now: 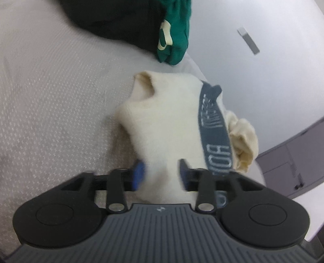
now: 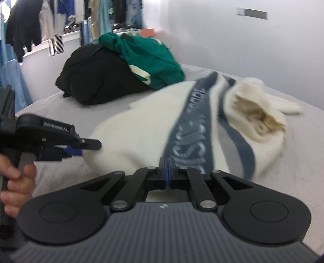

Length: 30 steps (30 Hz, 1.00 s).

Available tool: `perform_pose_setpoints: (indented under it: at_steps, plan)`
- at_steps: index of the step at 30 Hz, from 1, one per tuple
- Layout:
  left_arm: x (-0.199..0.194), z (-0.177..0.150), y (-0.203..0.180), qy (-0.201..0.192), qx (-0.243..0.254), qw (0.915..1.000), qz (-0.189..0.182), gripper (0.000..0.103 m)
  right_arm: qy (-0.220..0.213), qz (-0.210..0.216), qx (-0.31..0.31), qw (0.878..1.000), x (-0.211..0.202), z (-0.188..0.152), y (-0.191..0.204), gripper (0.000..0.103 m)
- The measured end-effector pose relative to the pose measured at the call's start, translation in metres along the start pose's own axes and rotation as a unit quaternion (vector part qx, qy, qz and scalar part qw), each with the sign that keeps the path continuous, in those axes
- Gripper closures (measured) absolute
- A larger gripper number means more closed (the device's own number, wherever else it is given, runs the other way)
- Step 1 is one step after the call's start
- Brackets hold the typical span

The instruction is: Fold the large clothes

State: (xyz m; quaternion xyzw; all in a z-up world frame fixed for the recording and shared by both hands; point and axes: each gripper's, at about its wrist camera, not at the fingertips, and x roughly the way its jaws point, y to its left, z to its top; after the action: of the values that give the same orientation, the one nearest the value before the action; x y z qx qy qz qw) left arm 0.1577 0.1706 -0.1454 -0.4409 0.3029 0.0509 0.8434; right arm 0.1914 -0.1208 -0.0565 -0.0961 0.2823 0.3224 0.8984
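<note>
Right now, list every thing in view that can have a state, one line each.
Cream sweater: bunched on the bed, not yet folded flat.
Green garment: crumpled, resting on the black one.
Black garment: heaped on the bed.
Left gripper: open, sweater between its fingers.
Right gripper: shut at the sweater's near edge; grip unclear.

Plain white wall (image 2: 212, 36) seen behind the bed (image 2: 303, 141), with a grey wall plate (image 2: 252, 12) mounted high. Clothes rack (image 2: 60, 18) packed at far left. Grey cabinet (image 1: 293, 159) visible beside the bed. Lighting soft, even.
</note>
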Motion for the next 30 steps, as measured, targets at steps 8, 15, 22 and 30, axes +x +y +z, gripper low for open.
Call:
perform_pose_setpoints:
  at_steps: [8, 15, 22, 30]
  plan:
    - [0.011, 0.024, 0.03, -0.021, -0.072, 0.9971, -0.007, 0.051, 0.031, 0.052, -0.033, 0.998, 0.09, 0.07, 0.017, 0.048]
    - [0.033, 0.05, 0.055, -0.044, -0.107, 0.9932, 0.017, 0.051, 0.08, 0.084, -0.074, 0.99, 0.189, 0.119, 0.056, 0.048]
    - [0.053, 0.056, 0.073, -0.022, -0.142, 0.9897, -0.004, 0.052, 0.132, 0.037, -0.184, 0.973, 0.262, 0.124, 0.096, 0.048]
    - [0.064, 0.058, 0.074, -0.028, -0.132, 0.9908, -0.008, 0.052, 0.135, -0.026, -0.187, 0.973, 0.276, 0.114, 0.085, 0.091]
